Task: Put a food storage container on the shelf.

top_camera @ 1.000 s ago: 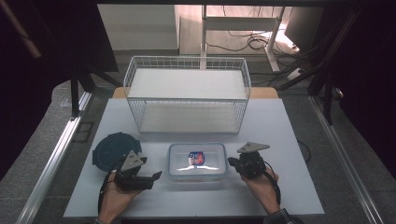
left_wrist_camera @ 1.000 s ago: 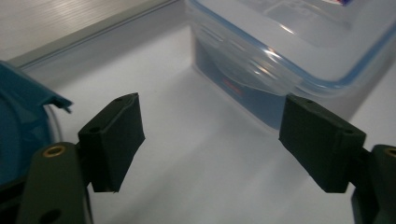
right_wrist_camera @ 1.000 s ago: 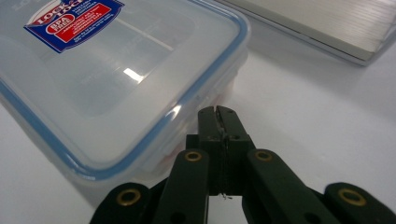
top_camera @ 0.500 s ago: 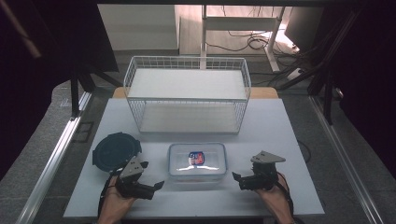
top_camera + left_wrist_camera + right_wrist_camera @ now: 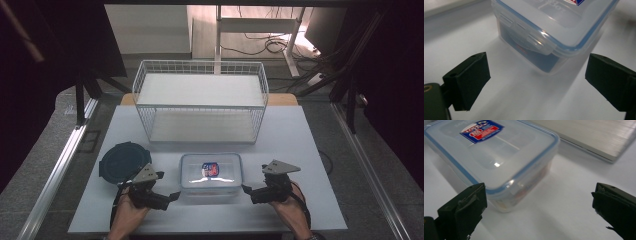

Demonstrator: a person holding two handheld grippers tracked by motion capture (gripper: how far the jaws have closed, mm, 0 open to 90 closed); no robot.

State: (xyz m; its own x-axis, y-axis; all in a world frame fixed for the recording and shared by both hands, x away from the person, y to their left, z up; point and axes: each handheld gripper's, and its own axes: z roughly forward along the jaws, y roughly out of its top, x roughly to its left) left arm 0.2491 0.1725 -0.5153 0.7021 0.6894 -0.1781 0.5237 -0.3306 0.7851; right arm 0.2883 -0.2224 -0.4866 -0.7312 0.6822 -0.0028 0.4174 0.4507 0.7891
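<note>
Table (image 5: 310,150): white, bearing all else.
Wire basket (image 5: 200,102): at the back, well apart from the grippers.
Round dark lid (image 5: 117,160): left, beside the left gripper.
Clear lidded box (image 5: 211,171): front centre, between both grippers; likely light, stiff, slick plastic; best taken at the short ends under the rim.
Left gripper (image 5: 172,196): jaws wide, just opened, nothing between.
Right gripper (image 5: 247,192): jaws wide, just opened, clear of the box.
</note>
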